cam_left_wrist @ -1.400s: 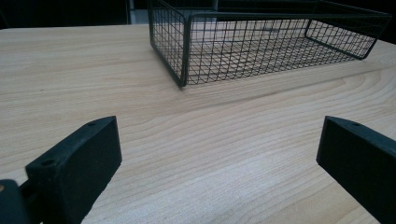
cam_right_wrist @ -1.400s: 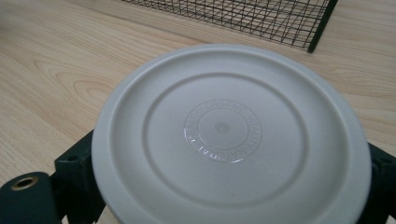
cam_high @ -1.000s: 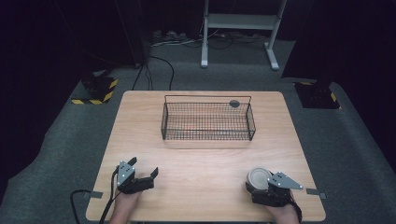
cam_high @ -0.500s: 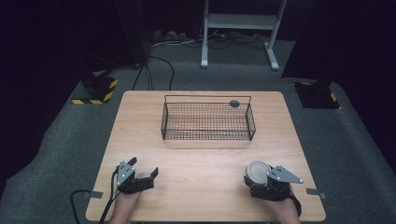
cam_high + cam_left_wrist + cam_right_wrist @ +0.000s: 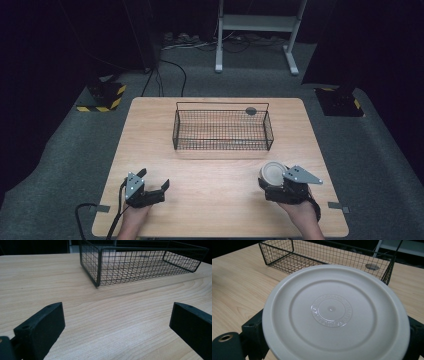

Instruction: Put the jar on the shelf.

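While the right tool point(image 5: 276, 184) holds a round white plate point(image 5: 272, 173) between its two jaws, the plate stays at about 4 o'clock on the surface point(image 5: 215, 165), close to the front edge. In the right gripper view the plate point(image 5: 335, 312) shows raised rings and a small embossed stamp in its centre. The left tool point(image 5: 152, 187) is at about 8 o'clock, its jaws wide apart with nothing between them, low over the bare wood point(image 5: 105, 315). A black wire basket point(image 5: 222, 131) stands at 12 o'clock, well apart from both tools. The surface is light wood with rounded corners. Around it lies grey carpet point(image 5: 60, 170). Beyond are a white metal frame point(image 5: 257, 30), dark cables point(image 5: 175, 70), and yellow-black striped blocks point(image 5: 102, 97) at 10 o'clock. The room behind is dark.
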